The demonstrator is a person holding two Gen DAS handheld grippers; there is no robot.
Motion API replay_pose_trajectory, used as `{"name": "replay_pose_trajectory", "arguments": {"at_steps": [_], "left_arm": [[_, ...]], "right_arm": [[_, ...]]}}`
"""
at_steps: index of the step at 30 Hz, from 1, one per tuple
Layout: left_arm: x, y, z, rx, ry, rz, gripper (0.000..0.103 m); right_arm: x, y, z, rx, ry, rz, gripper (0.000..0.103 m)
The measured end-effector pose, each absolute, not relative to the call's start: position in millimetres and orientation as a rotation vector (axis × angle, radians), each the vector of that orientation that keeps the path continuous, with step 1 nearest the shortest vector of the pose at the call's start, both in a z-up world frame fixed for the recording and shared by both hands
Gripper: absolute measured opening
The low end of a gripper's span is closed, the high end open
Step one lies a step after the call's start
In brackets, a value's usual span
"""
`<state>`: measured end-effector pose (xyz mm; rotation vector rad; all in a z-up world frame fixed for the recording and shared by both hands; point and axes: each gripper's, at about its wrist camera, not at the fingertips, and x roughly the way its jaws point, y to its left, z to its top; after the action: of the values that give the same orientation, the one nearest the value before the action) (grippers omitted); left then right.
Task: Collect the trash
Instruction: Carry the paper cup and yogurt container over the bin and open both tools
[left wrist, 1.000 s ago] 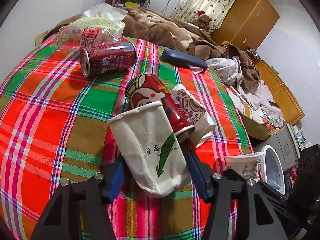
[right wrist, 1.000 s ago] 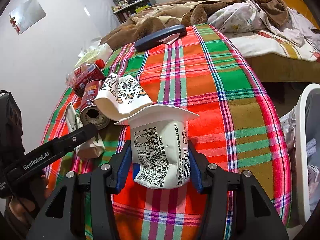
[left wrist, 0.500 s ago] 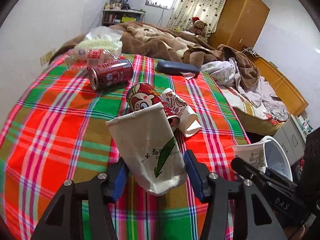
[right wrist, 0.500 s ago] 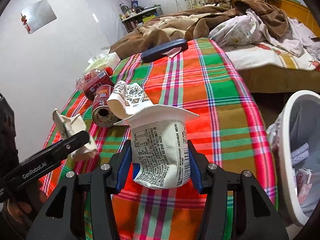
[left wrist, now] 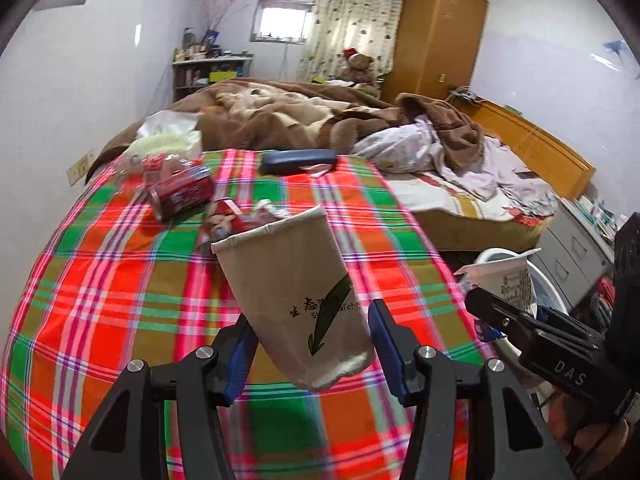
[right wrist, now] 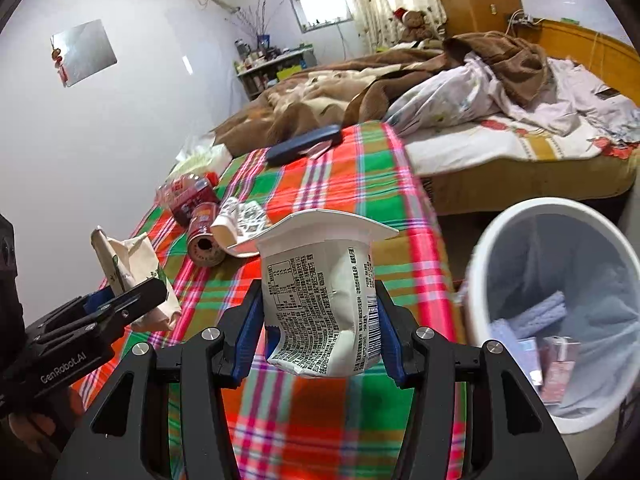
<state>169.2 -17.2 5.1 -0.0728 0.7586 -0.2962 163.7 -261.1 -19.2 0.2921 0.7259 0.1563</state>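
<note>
My left gripper (left wrist: 310, 344) is shut on a squashed beige paper cup (left wrist: 294, 292) with a green leaf print, held above the plaid-covered table (left wrist: 100, 300). In the right wrist view that cup (right wrist: 128, 268) and the left gripper (right wrist: 132, 296) show at the left. My right gripper (right wrist: 318, 336) is shut on a crumpled white plastic cup (right wrist: 320, 296) with printed text, lifted near the table's right edge; this cup (left wrist: 500, 280) also appears in the left wrist view. A white trash bin (right wrist: 560, 304) lined with a bag stands on the floor to the right, with some trash inside.
Two red cans (left wrist: 180, 194) (right wrist: 206, 240), a patterned paper cup (right wrist: 240, 220), a plastic bottle (right wrist: 184, 190) and a dark blue case (left wrist: 298, 160) lie on the table. A cluttered bed (right wrist: 480, 120) lies beyond. Grey drawers (left wrist: 576, 252) stand past the bin.
Both grippers have risen and drawn back from the table with their cups. The trash bin has come fully into the right wrist view.
</note>
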Motion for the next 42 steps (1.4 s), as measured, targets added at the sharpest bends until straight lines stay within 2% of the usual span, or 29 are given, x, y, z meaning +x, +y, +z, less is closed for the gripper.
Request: {"name": "replay_pose_trajectory", "arguments": {"at_steps": [23,42], "left_arm": [[136.6,-161.7,27.8,0.064,0.714,-0.582,0.055],[153.2,-255.2,-7.1,0.131,0.812,-0.735,0.055]], "right_arm": [[125.8,-367.6,-12.6,0.325,0.655,-0.092,0.053],[135.9,-420.0,-56.4,0.321,0.806,-0.171,0.053]]}}
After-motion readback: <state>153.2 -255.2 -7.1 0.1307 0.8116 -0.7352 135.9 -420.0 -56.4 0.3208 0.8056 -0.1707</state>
